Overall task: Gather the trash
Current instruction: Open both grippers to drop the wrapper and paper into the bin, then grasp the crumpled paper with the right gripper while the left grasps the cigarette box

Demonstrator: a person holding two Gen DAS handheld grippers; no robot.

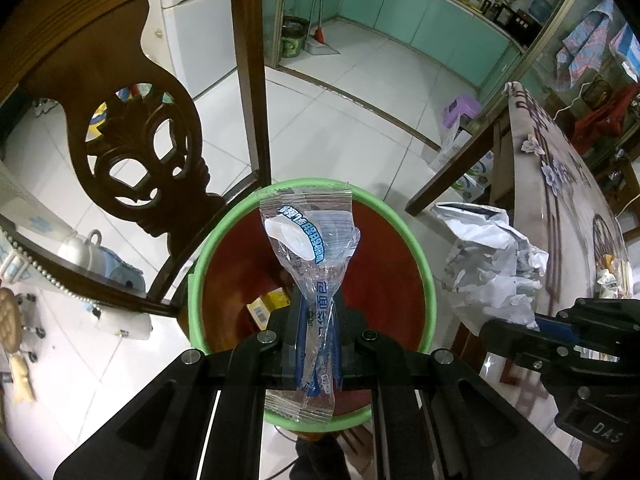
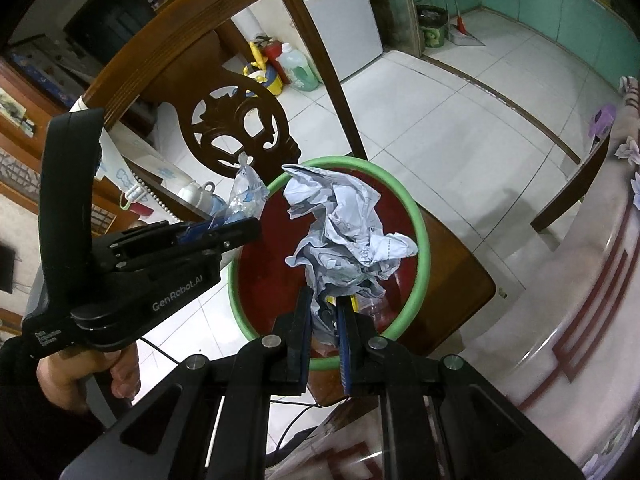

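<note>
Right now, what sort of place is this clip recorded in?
Most likely a home dining area opening onto a kitchen: a carved wooden chair beside a cloth-covered table, green kitchen cabinets and a white fridge beyond the white tiled floor.

My clear glossy plastic wrapper (image 1: 308,248), my crumpled matt paper (image 2: 344,232), carved polished wooden chair (image 1: 132,140), green-rimmed plastic bin (image 1: 424,272).

both grippers are matte black with silver round screws and blue pads inside the fingers; the left gripper (image 2: 224,236) carries white "genrobot.ai" lettering; a dark sleeve (image 2: 24,412) covers the wrist.
</note>
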